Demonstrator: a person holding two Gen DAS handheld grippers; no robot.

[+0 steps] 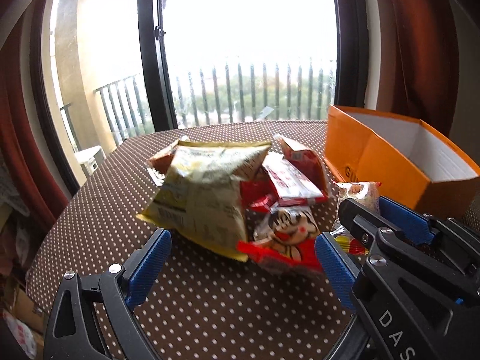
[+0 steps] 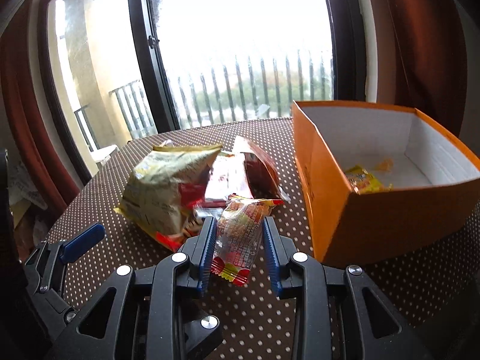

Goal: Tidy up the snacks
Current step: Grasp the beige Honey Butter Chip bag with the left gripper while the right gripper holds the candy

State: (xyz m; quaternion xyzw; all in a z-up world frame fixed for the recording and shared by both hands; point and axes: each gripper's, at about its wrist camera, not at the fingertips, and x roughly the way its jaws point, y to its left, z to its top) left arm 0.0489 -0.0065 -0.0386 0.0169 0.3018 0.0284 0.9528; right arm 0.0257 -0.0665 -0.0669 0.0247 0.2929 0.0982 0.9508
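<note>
Right tool (image 2: 240,234) clamped on small snack packet (image 2: 240,234), upright between its pads, beside orange box (image 2: 375,219); left tool (image 1: 243,246) apart.

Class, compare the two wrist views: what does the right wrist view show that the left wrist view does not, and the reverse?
Right wrist view only: the yellow packet inside the orange box, and the right gripper shut on a small clear snack packet.

Left wrist view only: the left gripper, open with nothing between its fingers.

Both: the snack pile, the box, the dotted tablecloth, the window.
</note>
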